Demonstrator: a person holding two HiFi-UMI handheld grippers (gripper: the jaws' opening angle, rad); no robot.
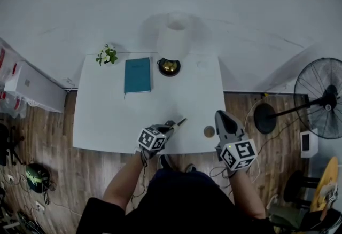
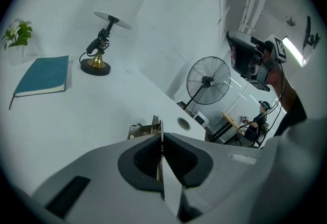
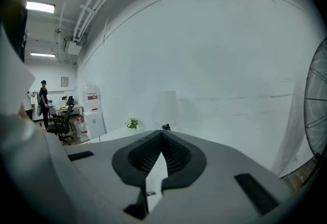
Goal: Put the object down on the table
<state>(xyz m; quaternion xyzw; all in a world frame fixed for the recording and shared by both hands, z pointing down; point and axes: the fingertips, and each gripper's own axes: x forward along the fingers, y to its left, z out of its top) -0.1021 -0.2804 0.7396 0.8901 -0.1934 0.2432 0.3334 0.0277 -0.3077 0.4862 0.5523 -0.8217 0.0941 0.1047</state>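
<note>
My left gripper [image 1: 172, 125] hangs over the front edge of the white table [image 1: 107, 115], shut on a thin flat metal object [image 1: 180, 121] that sticks out past its tips. In the left gripper view the left gripper [image 2: 161, 133] has its jaws pressed together on that metal object [image 2: 152, 129], just above the tabletop [image 2: 76, 115]. My right gripper [image 1: 218, 114] is at the table's front right corner. In the right gripper view the right gripper [image 3: 162, 132] is shut with nothing between its jaws.
A small round disc [image 1: 209, 131] lies near the table's front edge between the grippers. At the back stand a teal book [image 1: 137, 75], a table lamp [image 1: 170, 46] and a small plant [image 1: 107, 55]. A floor fan [image 1: 320, 96] stands to the right.
</note>
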